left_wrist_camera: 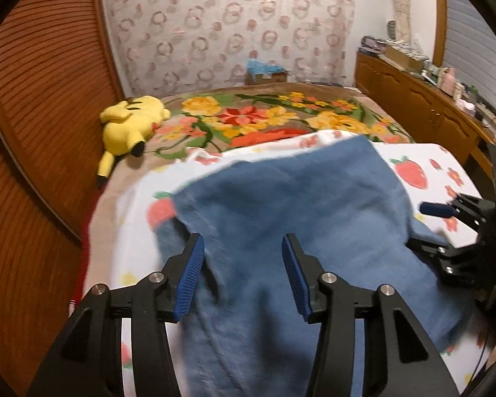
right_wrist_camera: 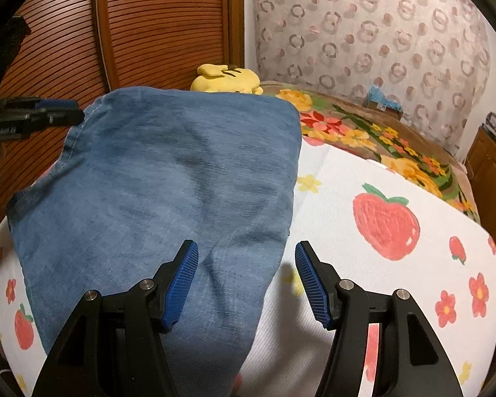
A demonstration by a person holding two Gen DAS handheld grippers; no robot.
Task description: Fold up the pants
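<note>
Blue denim pants [left_wrist_camera: 291,218] lie folded over on a white strawberry-print cloth [left_wrist_camera: 413,165] on the bed. In the right wrist view the pants [right_wrist_camera: 162,178] fill the left and middle. My left gripper [left_wrist_camera: 243,248] is open and empty, just above the pants. It also shows in the right wrist view [right_wrist_camera: 59,110] at the pants' far left corner. My right gripper [right_wrist_camera: 246,254] is open and empty over the pants' right edge. In the left wrist view it shows at the right [left_wrist_camera: 426,225], open, beside the pants' edge.
A yellow plush toy [left_wrist_camera: 129,125] lies at the bed's far left on a floral blanket [left_wrist_camera: 264,115]. A wooden slatted panel [left_wrist_camera: 43,99] stands on the left. A wooden dresser [left_wrist_camera: 423,102] with clutter runs along the right. A cardboard box [left_wrist_camera: 264,74] sits beyond the bed.
</note>
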